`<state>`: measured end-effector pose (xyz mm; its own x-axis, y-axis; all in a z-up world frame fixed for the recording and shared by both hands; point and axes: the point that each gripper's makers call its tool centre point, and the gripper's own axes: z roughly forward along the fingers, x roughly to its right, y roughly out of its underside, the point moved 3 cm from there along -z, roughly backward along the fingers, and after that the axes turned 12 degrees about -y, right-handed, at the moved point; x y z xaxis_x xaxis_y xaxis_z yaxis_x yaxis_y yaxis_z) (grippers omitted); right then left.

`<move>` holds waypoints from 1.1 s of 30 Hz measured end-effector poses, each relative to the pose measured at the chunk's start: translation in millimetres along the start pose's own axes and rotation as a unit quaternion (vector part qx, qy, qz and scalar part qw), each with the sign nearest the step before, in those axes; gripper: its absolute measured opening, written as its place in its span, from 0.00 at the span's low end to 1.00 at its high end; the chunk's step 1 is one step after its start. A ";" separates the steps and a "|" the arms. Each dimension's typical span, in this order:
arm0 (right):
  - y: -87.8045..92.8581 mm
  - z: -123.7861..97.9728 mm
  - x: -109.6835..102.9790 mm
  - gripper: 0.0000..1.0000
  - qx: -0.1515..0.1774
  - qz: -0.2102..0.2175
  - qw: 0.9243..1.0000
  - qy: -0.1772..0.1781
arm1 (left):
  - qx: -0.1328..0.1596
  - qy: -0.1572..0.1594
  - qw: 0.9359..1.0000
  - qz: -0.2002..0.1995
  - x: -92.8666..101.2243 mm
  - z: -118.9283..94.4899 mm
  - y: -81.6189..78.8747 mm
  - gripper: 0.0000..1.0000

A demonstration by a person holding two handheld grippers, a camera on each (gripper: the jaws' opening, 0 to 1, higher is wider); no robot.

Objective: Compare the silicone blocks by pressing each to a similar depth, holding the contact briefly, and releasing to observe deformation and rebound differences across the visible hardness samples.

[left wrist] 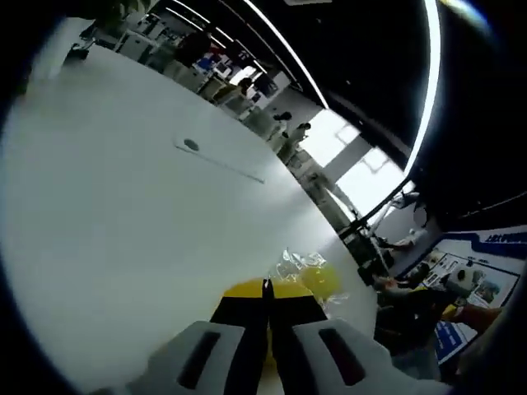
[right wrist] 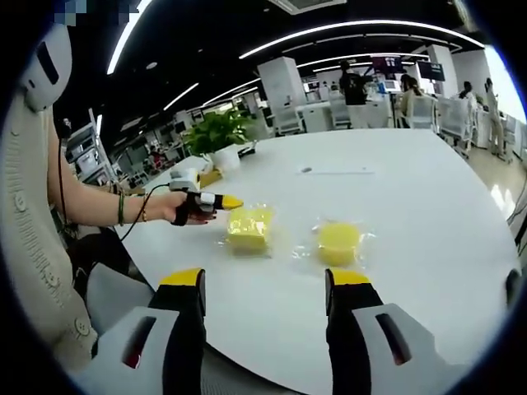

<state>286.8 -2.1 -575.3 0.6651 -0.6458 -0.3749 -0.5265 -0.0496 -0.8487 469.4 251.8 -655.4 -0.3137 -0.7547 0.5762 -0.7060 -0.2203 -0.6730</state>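
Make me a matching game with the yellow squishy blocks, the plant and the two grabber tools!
Things:
1. Square yellow silicone block in clear wrap
2. Round yellow silicone block in clear wrap
3. Green potted plant
4. Right gripper

Matches:
A. Jaws wide apart
B. Nearest the left gripper
C. On the white table, just beyond the right gripper's right-hand jaw
D. At the table's far edge

Pairs: 1-B, 2-C, 3-D, 4-A
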 end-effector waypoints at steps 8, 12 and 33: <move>-4.3 -3.5 -7.6 0.54 0.014 -0.013 1.000 -0.006 | 0.006 -0.016 0.997 0.069 25.3 -8.3 -4.7 0.00; -4.3 -8.8 -10.1 0.54 0.012 -0.023 1.000 0.001 | -0.002 -0.014 0.997 0.073 40.0 -12.5 -6.1 0.00; -20.3 -40.6 -29.4 0.60 0.053 -0.053 0.997 -0.014 | 0.039 -0.005 0.990 0.137 118.4 -61.0 -39.0 0.00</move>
<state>256.5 -13.0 -532.0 0.7291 -0.6202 -0.2895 -0.3945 -0.0352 -0.9182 421.1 208.7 -532.6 -0.4802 -0.7982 0.3637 -0.5440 -0.0543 -0.8373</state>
